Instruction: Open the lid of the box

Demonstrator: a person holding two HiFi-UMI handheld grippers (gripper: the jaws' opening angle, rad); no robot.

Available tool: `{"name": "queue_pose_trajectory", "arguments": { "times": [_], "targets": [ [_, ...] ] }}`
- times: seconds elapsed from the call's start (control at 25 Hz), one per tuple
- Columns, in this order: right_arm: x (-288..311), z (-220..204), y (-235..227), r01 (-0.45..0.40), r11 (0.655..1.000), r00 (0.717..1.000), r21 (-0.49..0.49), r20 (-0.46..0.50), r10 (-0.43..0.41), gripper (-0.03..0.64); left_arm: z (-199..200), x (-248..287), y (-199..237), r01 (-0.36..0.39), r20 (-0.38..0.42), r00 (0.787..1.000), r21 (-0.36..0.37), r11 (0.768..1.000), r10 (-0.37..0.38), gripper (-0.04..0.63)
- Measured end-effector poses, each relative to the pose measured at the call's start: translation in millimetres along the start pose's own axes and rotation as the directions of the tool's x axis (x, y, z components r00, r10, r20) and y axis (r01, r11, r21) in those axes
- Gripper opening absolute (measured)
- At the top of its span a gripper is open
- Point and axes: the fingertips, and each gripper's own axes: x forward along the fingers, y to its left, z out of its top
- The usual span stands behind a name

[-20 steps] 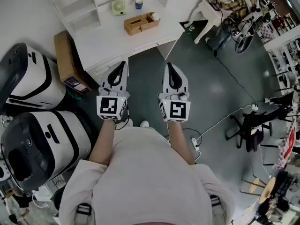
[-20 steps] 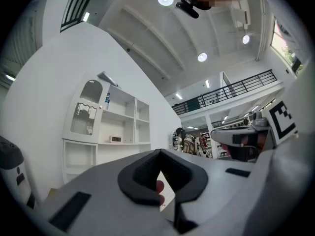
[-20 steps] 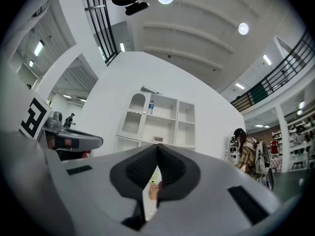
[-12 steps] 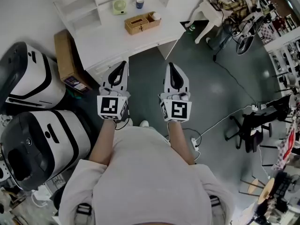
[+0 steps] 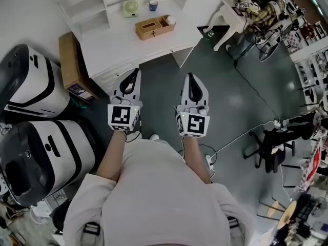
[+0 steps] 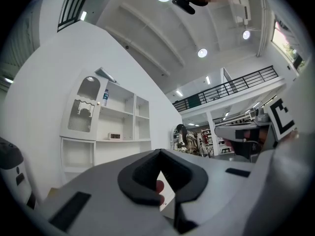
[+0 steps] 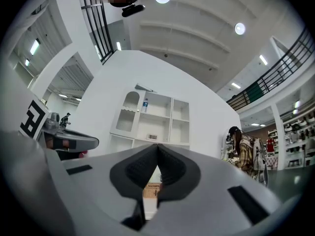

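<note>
A light wooden box (image 5: 154, 26) with compartments stands on the white desk (image 5: 123, 40), well ahead of both grippers. My left gripper (image 5: 135, 72) and right gripper (image 5: 190, 76) are held side by side at waist height over the grey floor, short of the desk's front edge. Both point toward the desk. Each has its jaws shut with nothing between them, as the left gripper (image 6: 160, 152) and right gripper (image 7: 157, 146) views show. A sliver of the box (image 7: 151, 190) shows below the shut right jaws.
A green round object (image 5: 129, 7) and a blue cup (image 5: 153, 4) stand behind the box. A cardboard carton (image 5: 72, 65) and two white-and-black machines (image 5: 31, 91) lie at the left. A power strip (image 5: 210, 160) with cable, chairs (image 5: 271, 142) and clutter are at the right.
Both grippers sit slightly lower in the head view and the room has shifted a little. They stay shut and empty, level with each other.
</note>
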Motion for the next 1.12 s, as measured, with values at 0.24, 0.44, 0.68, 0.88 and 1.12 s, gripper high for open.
{"name": "queue_pose_trajectory", "arguments": {
  "times": [0.24, 0.44, 0.68, 0.88, 1.12],
  "targets": [
    [9, -23, -34, -0.011, 0.999, 0.999, 0.035, -0.029, 0.012, -0.015, -8, 28, -16, -0.016, -0.020, 1.000, 0.008, 1.000, 0.016, -0.006],
    [36, -39, -55, -0.028, 0.998, 0.999, 0.048, -0.041, 0.030, -0.015, -18, 62, -11, -0.034, -0.035, 0.999, 0.009, 0.999, 0.034, -0.006],
    [103, -70, -92, -0.026, 0.999, 0.998, 0.046, -0.053, 0.028, -0.015, -42, 136, 5, -0.036, -0.043, 0.998, 0.002, 0.999, 0.036, -0.006],
    [186, -89, -117, -0.042, 0.999, 0.998, 0.010, -0.041, 0.043, -0.015, -60, 215, 40, -0.052, -0.033, 0.998, -0.027, 0.998, 0.052, -0.006],
    [283, -107, -152, -0.041, 0.999, 0.999, 0.022, -0.028, 0.041, -0.015, -61, 309, 75, -0.057, -0.008, 0.998, -0.020, 0.998, 0.057, -0.006]
  ]
}}
